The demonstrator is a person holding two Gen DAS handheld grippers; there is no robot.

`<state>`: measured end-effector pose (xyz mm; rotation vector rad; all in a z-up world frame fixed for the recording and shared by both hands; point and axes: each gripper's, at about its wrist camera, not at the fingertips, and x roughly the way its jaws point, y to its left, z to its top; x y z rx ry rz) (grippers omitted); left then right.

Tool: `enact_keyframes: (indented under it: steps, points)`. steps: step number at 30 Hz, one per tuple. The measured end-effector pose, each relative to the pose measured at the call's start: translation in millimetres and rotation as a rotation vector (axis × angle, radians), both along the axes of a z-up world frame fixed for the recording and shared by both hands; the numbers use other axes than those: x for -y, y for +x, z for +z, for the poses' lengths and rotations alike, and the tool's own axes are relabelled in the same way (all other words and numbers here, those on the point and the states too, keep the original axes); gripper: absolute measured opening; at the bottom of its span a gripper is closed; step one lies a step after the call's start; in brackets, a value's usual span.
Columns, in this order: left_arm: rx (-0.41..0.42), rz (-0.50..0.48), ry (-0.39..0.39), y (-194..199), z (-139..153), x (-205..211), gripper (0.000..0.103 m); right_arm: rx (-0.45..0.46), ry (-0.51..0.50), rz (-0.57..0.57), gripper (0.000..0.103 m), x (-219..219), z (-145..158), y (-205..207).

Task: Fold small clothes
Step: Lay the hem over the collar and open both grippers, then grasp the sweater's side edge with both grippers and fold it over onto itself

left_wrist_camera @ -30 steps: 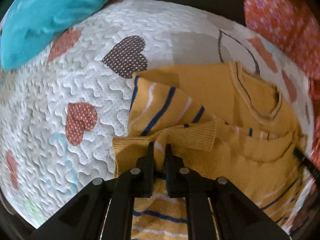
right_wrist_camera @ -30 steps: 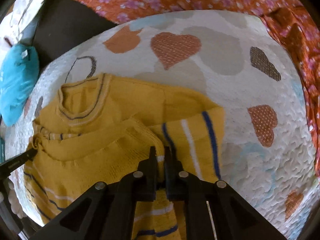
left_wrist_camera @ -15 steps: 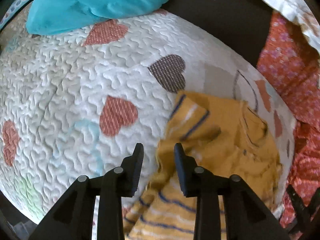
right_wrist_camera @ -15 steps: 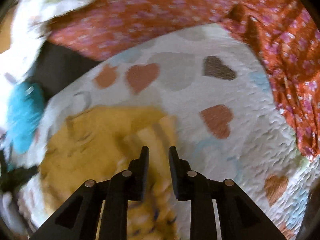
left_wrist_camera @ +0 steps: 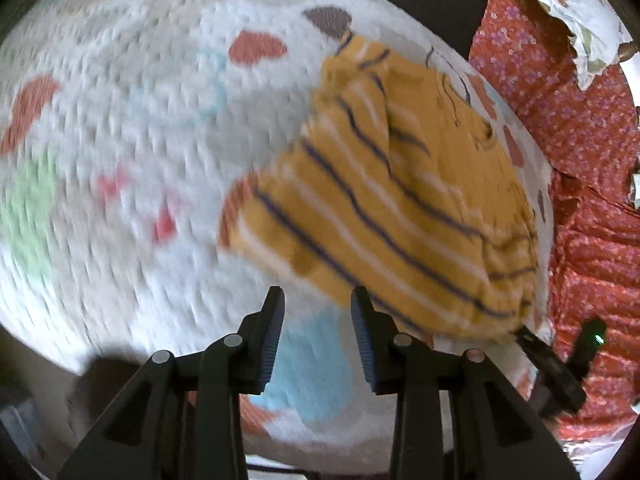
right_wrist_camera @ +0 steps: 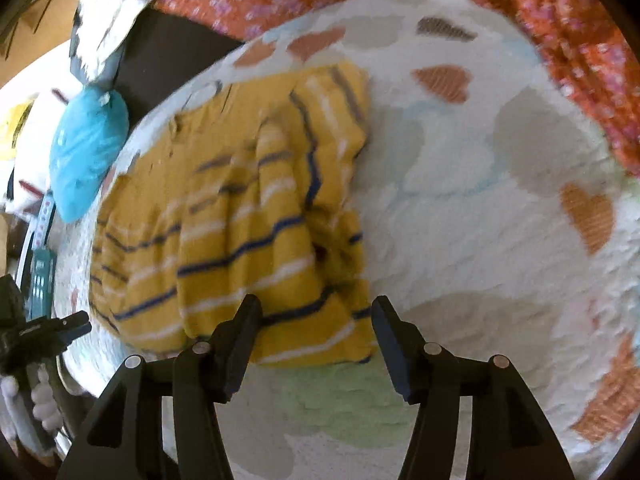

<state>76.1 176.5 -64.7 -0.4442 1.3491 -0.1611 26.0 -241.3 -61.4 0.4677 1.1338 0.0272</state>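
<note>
A small mustard-yellow sweater (left_wrist_camera: pixel 404 200) with blue and white stripes lies on the white quilt (left_wrist_camera: pixel 120 152), its sleeves folded in over the body. My left gripper (left_wrist_camera: pixel 316 304) hangs over the quilt just beside the sweater's hem corner, jaws opening with nothing between them. In the right wrist view the same sweater (right_wrist_camera: pixel 240 220) lies left of centre. My right gripper (right_wrist_camera: pixel 316 316) hovers over its lower hem, jaws opening wide, and the pads do not press on the cloth. The other gripper shows at each view's edge (right_wrist_camera: pixel 40 332).
The quilt (right_wrist_camera: pixel 480 200) carries heart prints and coloured patches. Orange-red flowered fabric (left_wrist_camera: pixel 580 160) lies along one side. A teal pillow (right_wrist_camera: pixel 86 152) sits beyond the sweater's collar. A gloved hand (right_wrist_camera: pixel 40 400) shows at the lower left of the right wrist view.
Both grippers were shut on the sweater's sleeves a second ago. They let go, opened, and pulled back along the sweater toward its hem; both views now blur with motion.
</note>
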Motion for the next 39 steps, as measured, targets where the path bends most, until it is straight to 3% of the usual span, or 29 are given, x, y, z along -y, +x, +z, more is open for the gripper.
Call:
enact_keyframes:
  steps: [1,2,6,9,11,13,16,22,25,26,28,31,33,34,39]
  points:
    - [-0.011,0.005,-0.010,-8,-2,2,0.033,-0.032,0.008,0.019,0.028,-4,-9,2]
    - [-0.018,0.009,-0.014,-14,-2,2,0.033,-0.058,0.028,0.024,0.016,-6,-16,4]
    - [-0.011,0.008,0.006,-28,6,-2,0.033,-0.002,0.113,-0.061,0.009,21,6,-8]
    - [0.010,0.005,0.035,-32,12,-8,0.033,0.011,0.002,-0.078,0.009,37,25,-15]
    - [0.011,0.019,0.048,-32,12,-12,0.033,-0.026,-0.058,-0.068,0.009,38,22,-11]
    - [0.010,0.023,0.048,-30,12,-13,0.033,-0.070,-0.112,-0.055,0.011,33,12,-4]
    - [0.027,-0.004,0.093,-22,15,-7,0.034,-0.141,-0.138,-0.019,0.021,22,-3,1]
    - [0.050,-0.039,0.191,7,6,2,0.038,-0.081,-0.146,-0.064,0.042,27,20,-18]
    - [0.054,-0.013,0.192,17,-3,-2,0.039,-0.052,-0.181,-0.108,0.042,32,37,-28]
    - [0.047,0.005,0.187,22,-8,-5,0.043,-0.039,-0.195,-0.109,0.042,29,44,-29]
    - [0.034,0.048,0.184,30,-20,-11,0.054,-0.006,-0.208,-0.080,0.042,18,59,-26]
    - [0.016,0.093,0.124,42,-37,-22,0.055,0.023,-0.171,0.000,0.045,-11,73,-11]
    - [0.055,0.078,0.088,43,-36,-22,0.039,0.025,-0.122,0.087,0.050,-44,79,11]
    - [0.061,0.064,0.068,43,-35,-20,0.023,0.022,-0.096,0.139,0.053,-66,80,26]
    - [0.072,0.107,-0.034,36,-38,-32,0.023,-0.033,0.011,0.328,0.060,-167,69,102]
